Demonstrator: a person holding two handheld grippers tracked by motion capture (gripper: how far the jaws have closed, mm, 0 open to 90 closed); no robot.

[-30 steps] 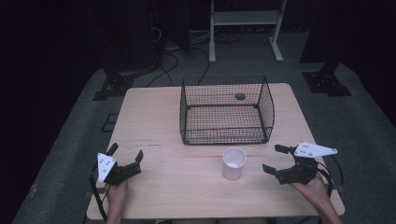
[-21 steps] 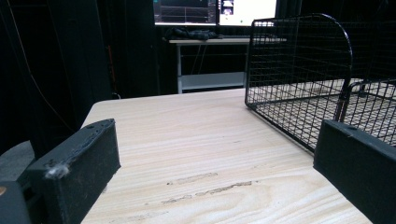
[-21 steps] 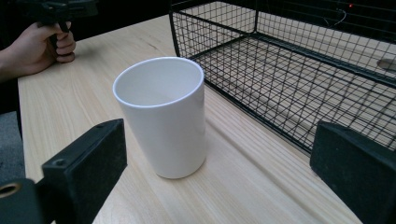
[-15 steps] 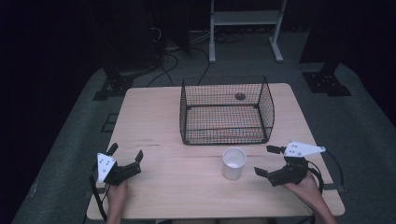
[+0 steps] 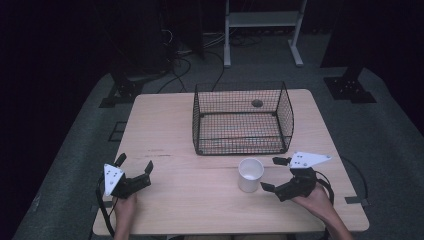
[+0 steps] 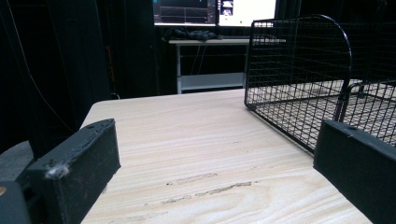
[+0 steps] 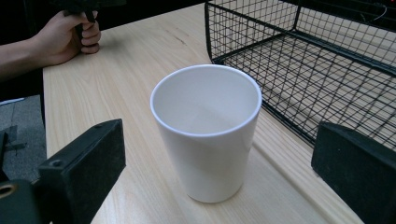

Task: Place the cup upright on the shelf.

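**Right hand-held gripper lined up on the white cup, grasp not yet made**

The white cup stands upright and empty on the worktop, just in front of the wire basket and near its front right corner, apart from the wire. In the right gripper view the cup sits centred between the two black jaws, which stand wide apart with clear space on either side of its wall; nothing is held. From above, the right hand-held gripper lies just beside the cup on its right, pointing at it.

The left hand-held gripper rests near the worktop's front left edge, well apart from the cup, its jaws spread and empty. Its own view looks across bare wood toward the basket.

As a judgement, the work is at its very start: the approach looks nearly complete, but the closing of the jaws on the cup, the lift and any placing are all left to do. The basket, empty but for a small dark round thing seen at its far side, is the likely destination, though that is a guess.

No brand, label or writing can be read on the cup, the basket or the hand-held grippers; the screens in the far background are too small to read.
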